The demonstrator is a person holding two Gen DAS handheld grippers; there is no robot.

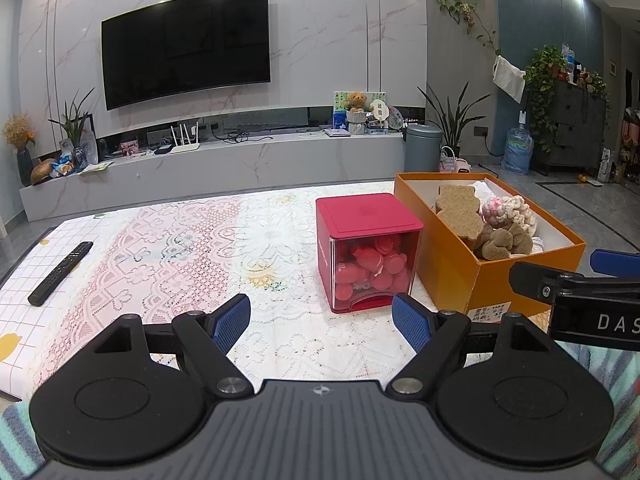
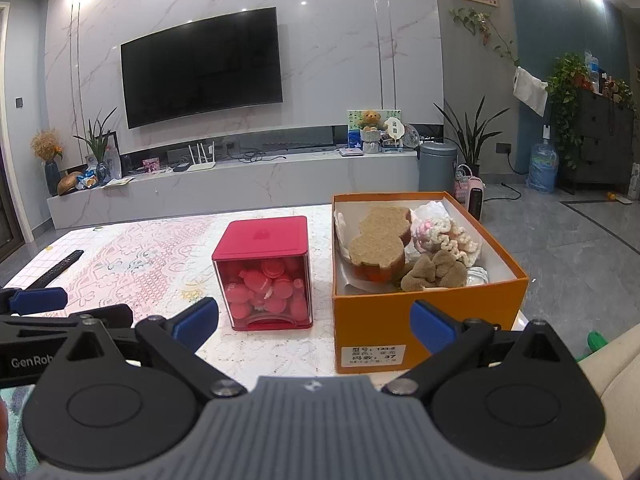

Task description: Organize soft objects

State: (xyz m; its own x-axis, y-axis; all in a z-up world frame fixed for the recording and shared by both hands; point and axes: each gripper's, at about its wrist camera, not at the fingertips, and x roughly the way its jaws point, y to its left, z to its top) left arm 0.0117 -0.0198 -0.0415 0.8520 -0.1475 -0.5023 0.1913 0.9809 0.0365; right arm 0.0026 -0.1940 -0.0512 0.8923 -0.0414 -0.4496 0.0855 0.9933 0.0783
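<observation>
Living rm w/ wall TV (image 1: pixel 186 42) over marble console; lace-print tablecloth (image 1: pixel 192 248) on table, black remote (image 1: pixel 60 273) lying at far left edge. Orange box (image 2: pixel 424 320) at right side of table, open-topped, holding soft objs: tan bear-shaped sponges (image 2: pixel 380 242), pink/cream crochet piece (image 2: pixel 446 234), brown plush lump (image 2: pixel 434 272); red cube container (image 2: pixel 266 272) just left of box, lid on, clear front showing pink round pieces. Left gripper (image 1: pixel 320 322) & right gripper (image 2: pixel 314 322) both low at near edge, blue pads spread wide apart, gripping nothing, side by side.
</observation>
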